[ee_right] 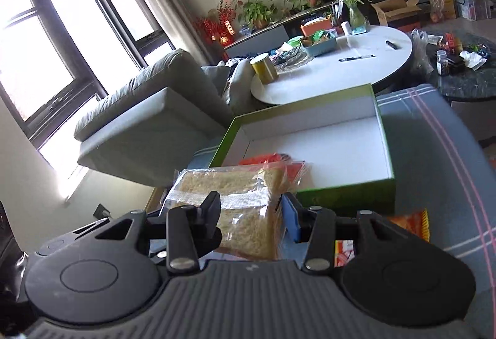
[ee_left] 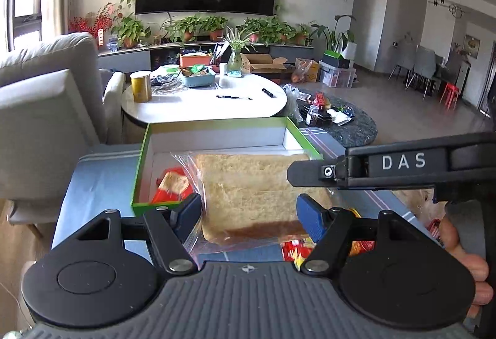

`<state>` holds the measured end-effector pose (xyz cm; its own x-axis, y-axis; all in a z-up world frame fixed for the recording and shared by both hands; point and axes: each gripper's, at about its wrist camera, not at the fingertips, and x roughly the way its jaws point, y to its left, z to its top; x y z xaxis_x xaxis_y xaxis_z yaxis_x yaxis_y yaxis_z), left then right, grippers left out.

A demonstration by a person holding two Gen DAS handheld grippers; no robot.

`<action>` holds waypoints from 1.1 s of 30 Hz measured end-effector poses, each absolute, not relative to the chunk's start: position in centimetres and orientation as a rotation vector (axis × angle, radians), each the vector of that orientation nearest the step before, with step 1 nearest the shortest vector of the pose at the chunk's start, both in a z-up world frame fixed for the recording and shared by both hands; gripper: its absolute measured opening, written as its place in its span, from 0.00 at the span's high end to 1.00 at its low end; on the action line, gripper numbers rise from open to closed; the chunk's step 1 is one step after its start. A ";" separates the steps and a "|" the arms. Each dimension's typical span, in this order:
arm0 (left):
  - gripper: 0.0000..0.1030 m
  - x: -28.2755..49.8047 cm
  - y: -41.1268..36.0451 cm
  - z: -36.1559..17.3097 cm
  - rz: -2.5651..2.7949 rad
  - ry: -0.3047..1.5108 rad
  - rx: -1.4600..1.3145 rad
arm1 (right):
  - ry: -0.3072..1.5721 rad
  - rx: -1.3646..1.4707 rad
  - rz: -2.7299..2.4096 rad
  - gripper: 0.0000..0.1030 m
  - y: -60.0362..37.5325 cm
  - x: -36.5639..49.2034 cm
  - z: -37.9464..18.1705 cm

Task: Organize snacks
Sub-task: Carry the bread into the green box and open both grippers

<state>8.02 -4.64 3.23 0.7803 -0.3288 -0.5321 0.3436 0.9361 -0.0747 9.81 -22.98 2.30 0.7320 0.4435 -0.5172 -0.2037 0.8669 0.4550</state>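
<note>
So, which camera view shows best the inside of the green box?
The right wrist view: the green box sits open there, its white floor mostly bare, with a red packet near its front. In the left wrist view the bagged bread covers much of the box.

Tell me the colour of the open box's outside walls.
Bright green outside, white inside; the box shows it best in the right wrist view.

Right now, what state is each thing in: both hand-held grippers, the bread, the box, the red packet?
Left hand-held gripper: shut on bagged bread.
Right hand-held gripper: shut on bagged bread.
Bagged bread: held by both, lifted at the box's near edge.
Green box: open, mostly empty.
Red snack packet: lying inside the box.
</note>
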 end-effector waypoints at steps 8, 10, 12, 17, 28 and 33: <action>0.37 14.4 -6.7 3.6 -0.387 0.589 -0.017 | 0.645 0.410 0.328 0.35 -25.1 14.5 2.8; 0.37 16.2 -7.3 3.3 -0.389 0.606 -0.031 | 0.648 0.411 0.319 0.35 -25.6 15.9 2.7; 0.37 18.2 -7.8 2.9 -0.389 0.621 -0.046 | 0.657 0.416 0.311 0.35 -26.2 17.3 2.5; 0.37 22.8 -9.2 1.0 -0.384 0.664 -0.055 | 0.687 0.397 0.283 0.35 -26.8 20.6 1.2; 0.37 29.6 -11.5 -3.8 -0.403 0.770 -0.047 | 0.790 0.371 0.211 0.37 -28.2 26.2 -3.3; 0.37 30.9 -11.8 -5.3 -0.391 0.804 -0.041 | 0.804 0.348 0.181 0.47 -28.3 27.6 -4.1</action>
